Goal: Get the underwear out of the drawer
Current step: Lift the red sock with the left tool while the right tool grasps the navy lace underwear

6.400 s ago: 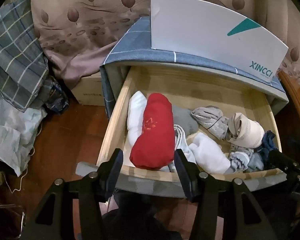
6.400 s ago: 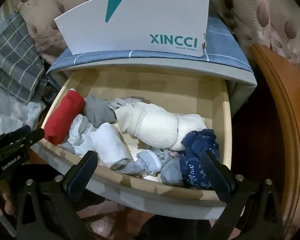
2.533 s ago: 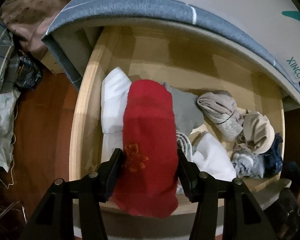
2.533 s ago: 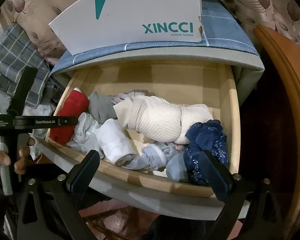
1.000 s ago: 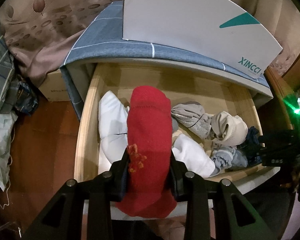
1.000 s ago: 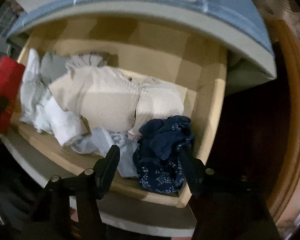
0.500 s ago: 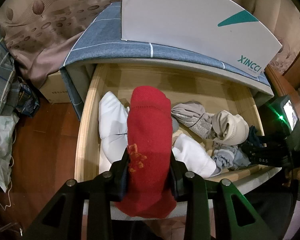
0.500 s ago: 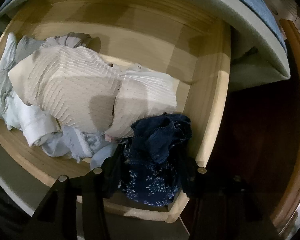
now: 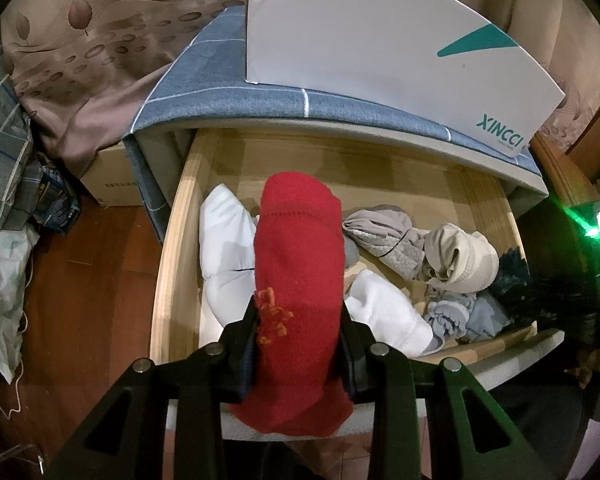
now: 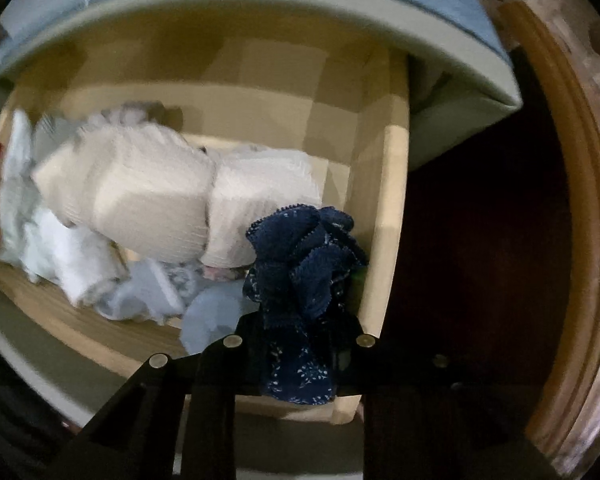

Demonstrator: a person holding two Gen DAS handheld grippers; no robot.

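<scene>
The wooden drawer [image 9: 172, 264] stands pulled out, filled with rolled garments. My left gripper [image 9: 298, 320] is shut on a red knitted piece [image 9: 298, 256] and holds it above the drawer's front left part. In the right wrist view, my right gripper [image 10: 300, 328] points down into the drawer's front right corner [image 10: 380, 240]. It is shut on a bunched navy blue underwear piece [image 10: 300, 252] with small white print, which bulges up between the pads. From the left wrist view that navy piece [image 9: 512, 264] shows at the right, beside the dark right gripper body.
A cream ribbed roll [image 10: 160, 196], white rolls [image 9: 384, 316] and pale blue pieces [image 10: 148, 292] fill the drawer. A white XINCCI box [image 9: 380, 52] stands on the cloth-covered cabinet top. A cardboard box [image 9: 112, 176] sits on the floor at the left. A wooden frame [image 10: 572, 200] curves along the right.
My right gripper came down over the navy piece and its jaws closed on it. The left gripper kept still with the red piece in it.
</scene>
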